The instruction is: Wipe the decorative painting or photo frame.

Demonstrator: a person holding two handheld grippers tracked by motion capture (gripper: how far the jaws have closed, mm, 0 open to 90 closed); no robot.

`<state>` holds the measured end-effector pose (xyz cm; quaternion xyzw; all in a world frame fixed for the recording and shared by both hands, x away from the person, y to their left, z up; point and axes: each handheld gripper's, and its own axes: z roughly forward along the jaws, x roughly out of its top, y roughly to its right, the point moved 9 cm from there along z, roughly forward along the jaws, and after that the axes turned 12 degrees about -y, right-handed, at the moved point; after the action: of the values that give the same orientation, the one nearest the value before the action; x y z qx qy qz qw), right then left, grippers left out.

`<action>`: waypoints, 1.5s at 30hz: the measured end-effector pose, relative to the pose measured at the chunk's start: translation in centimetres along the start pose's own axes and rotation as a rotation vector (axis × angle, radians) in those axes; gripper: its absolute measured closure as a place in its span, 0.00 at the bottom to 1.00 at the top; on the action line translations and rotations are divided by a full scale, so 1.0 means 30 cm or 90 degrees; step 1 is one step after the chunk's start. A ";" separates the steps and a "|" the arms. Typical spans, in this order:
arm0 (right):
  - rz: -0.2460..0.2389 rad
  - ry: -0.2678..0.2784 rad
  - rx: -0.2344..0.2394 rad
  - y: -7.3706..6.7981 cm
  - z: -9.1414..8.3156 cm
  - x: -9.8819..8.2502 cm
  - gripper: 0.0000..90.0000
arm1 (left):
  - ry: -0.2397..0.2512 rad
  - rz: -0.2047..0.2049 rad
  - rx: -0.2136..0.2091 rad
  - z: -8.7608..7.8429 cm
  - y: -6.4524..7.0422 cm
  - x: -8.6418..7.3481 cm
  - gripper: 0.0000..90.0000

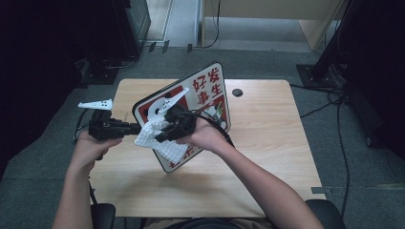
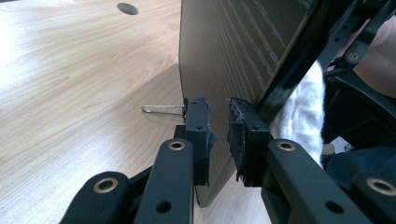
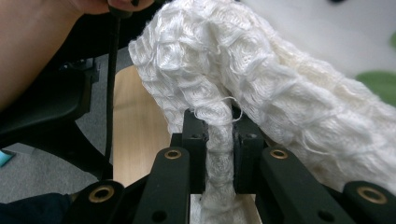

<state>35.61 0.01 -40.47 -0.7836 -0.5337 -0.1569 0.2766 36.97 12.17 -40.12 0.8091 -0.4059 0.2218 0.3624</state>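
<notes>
A white sign board (image 1: 206, 90) with red characters stands tilted on edge on the wooden table (image 1: 267, 138). My left gripper (image 1: 136, 129) is shut on its left edge. In the left gripper view the pads (image 2: 198, 128) clamp the board's brown back (image 2: 233, 56). My right gripper (image 1: 161, 131) is shut on a white knitted cloth (image 1: 160, 143), which lies against the board's front face near its lower left. In the right gripper view the cloth (image 3: 261, 79) is pinched between the jaws of the gripper (image 3: 219, 133) and bulges above them. The cloth (image 2: 301, 112) also shows past the board's edge.
A round cable hole (image 1: 237, 92) sits in the table behind the board. A thin metal pin (image 2: 163, 109) lies on the tabletop by the board's back. Dark equipment (image 1: 43, 71) stands left of the table, and cables (image 1: 334, 102) lie on the floor at right.
</notes>
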 end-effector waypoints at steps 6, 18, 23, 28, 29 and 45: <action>-0.001 -0.004 0.004 0.004 0.022 -0.021 0.88 | -0.001 0.000 0.000 0.003 -0.002 -0.001 0.87; 0.006 -0.011 0.004 0.011 0.067 -0.067 0.88 | -0.003 -0.019 -0.012 0.004 -0.005 -0.003 0.88; 0.011 -0.016 0.010 0.012 0.088 -0.088 0.88 | -0.004 -0.022 -0.018 0.004 -0.004 -0.005 0.89; 0.013 -0.022 0.015 0.012 0.113 -0.109 0.88 | -0.006 -0.023 -0.019 0.006 -0.004 -0.006 0.89; 0.014 -0.023 0.017 0.011 0.119 -0.114 0.88 | -0.006 -0.023 -0.018 0.006 -0.004 -0.006 0.88; 0.014 -0.031 0.030 0.017 0.200 -0.195 0.89 | -0.010 -0.021 -0.012 0.008 -0.005 -0.009 0.87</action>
<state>33.56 -0.91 -48.58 -0.7860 -0.5355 -0.1222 0.2837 36.95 12.18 -40.49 0.8140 -0.3976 0.2057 0.3702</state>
